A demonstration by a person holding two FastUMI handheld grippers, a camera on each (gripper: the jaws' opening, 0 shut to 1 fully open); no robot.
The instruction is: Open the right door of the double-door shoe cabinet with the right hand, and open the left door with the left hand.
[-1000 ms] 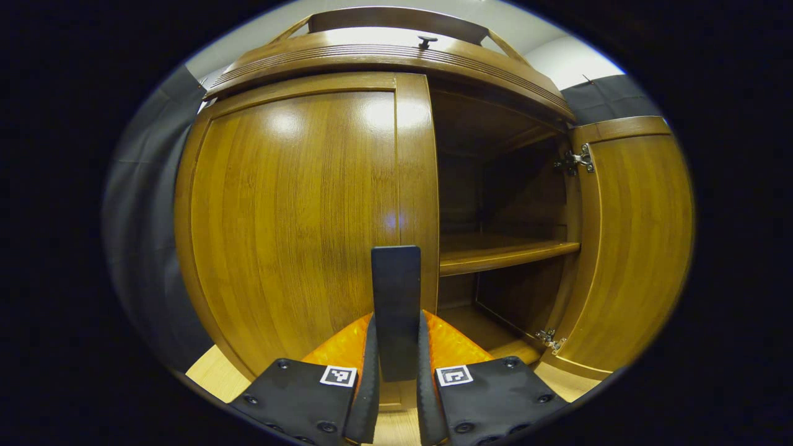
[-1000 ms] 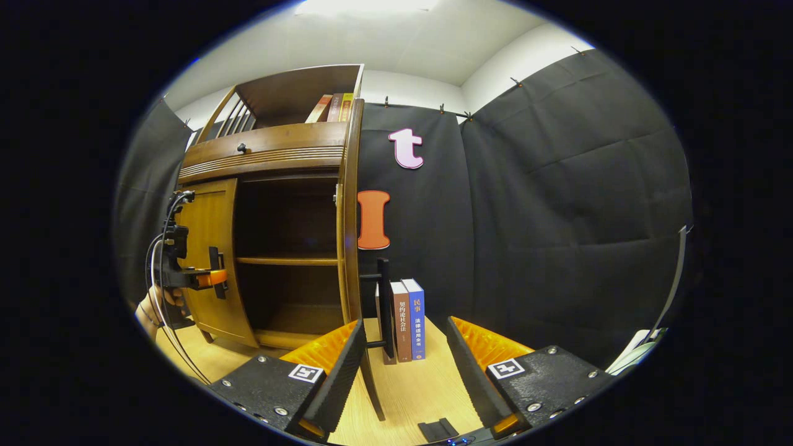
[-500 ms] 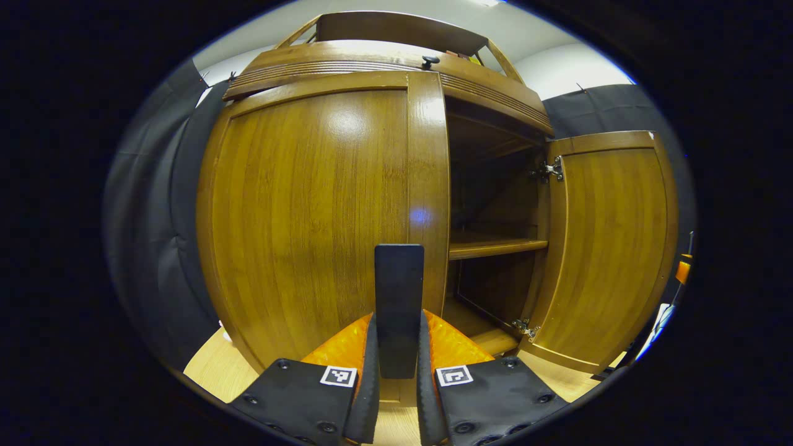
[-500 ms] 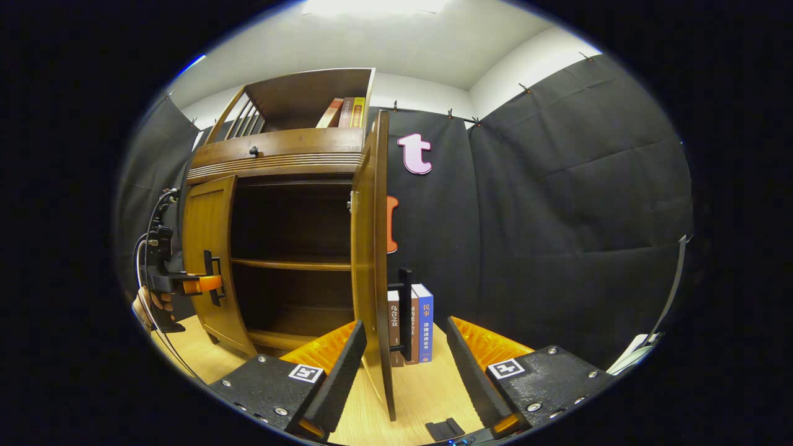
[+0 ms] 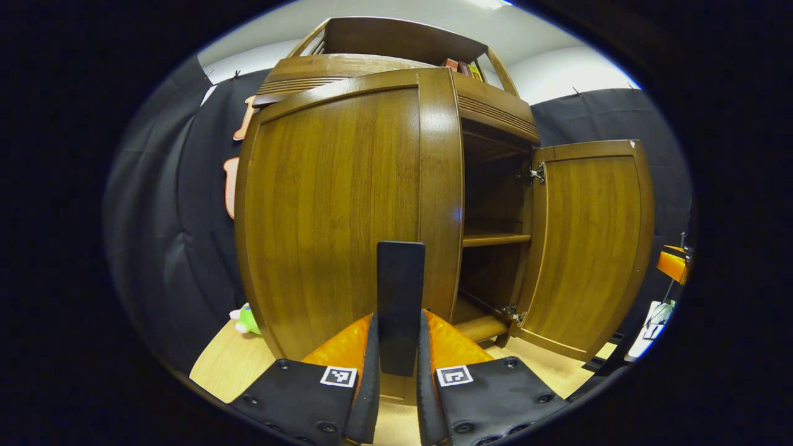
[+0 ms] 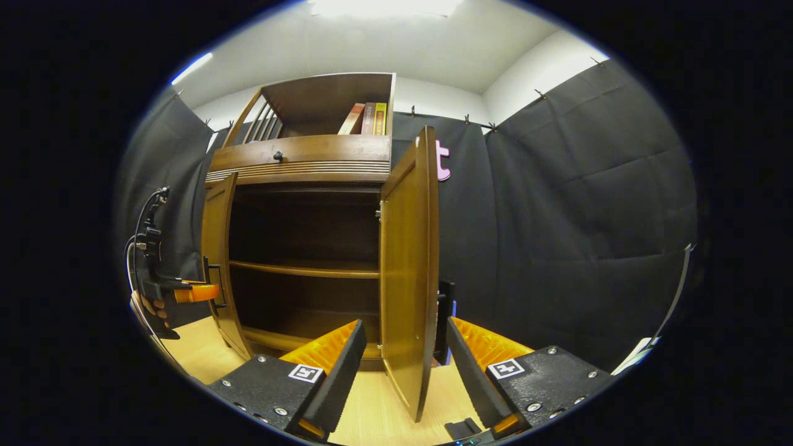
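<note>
Pale wood-grain worktop [image 6: 372,409] carries the shoe cabinet [image 6: 303,167], with black cloth walls behind. We note, nearest in the left gripper view, the left gripper [image 5: 396,371], its jaws pressed onto the flat dark bar handle [image 5: 400,303] of the left door [image 5: 334,204]; the handle's lower end is hidden between the fingers. That door is a glossy, framed brown panel, swung partly outward, and it hides most of the cabinet's interior from this camera. Beyond its edge we see one shelf [image 5: 495,238] and the right door [image 5: 588,248], open on two metal hinges. A small green object [image 5: 246,319] at the door's foot is too cut off to identify.

In the right gripper view, the right gripper [image 6: 399,365] has its jaws spread, touching nothing; the right door's edge stands between them farther off, and its handle is largely hidden behind the panel. Farther left, the left gripper and the hand [image 6: 148,306] holding it appear at the left door. Books [image 6: 368,119] stand in the railed top rack, their titles unreadable.
</note>
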